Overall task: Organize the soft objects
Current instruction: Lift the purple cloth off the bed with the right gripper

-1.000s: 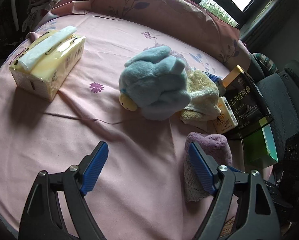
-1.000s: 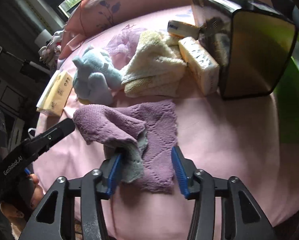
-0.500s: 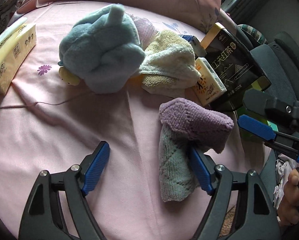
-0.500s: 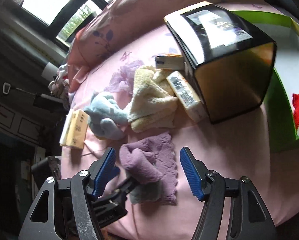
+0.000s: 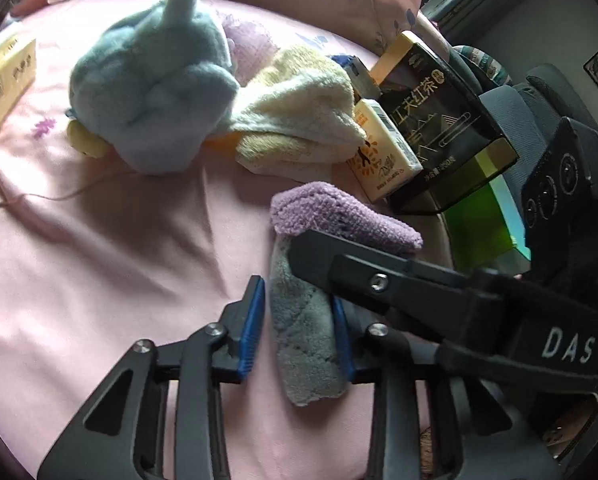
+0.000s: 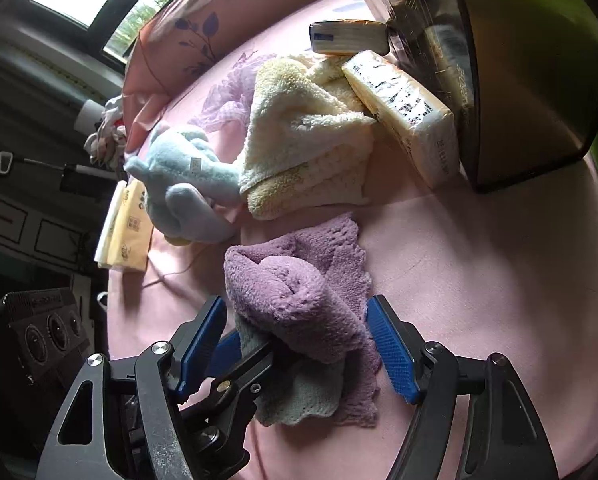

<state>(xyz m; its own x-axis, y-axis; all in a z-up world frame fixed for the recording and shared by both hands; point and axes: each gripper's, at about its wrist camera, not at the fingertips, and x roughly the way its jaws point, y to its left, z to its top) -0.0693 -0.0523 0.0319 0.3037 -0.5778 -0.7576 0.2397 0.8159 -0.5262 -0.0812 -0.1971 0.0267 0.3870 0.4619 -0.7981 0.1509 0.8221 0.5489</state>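
Purple cloth (image 5: pixel 339 216) lay bunched on the pink bedsheet (image 5: pixel 119 272) near the front edge, its grey underside (image 5: pixel 303 344) turned up at the near end. The left gripper (image 5: pixel 297 326) had just been closing, and its blue pads (image 5: pixel 253 326) sat either side of that grey end – the right pad touched it, the left stood just beside it, so a firm clamp could not be confirmed. The right gripper (image 6: pixel 295 344) had its jaws spread wide around the rolled purple part, pads (image 6: pixel 391 350) apart from the fabric, nothing grasped. Its black finger crossed in front of the left wrist view. Farther off lay a blue plush toy (image 5: pixel 151 92) on the left, touching a cream towel (image 5: pixel 299 120); right of that stood a small yellow carton (image 5: pixel 383 152) against a dark tea box (image 5: pixel 439 120) – a tissue pack (image 6: pixel 127 228) lay at the far left
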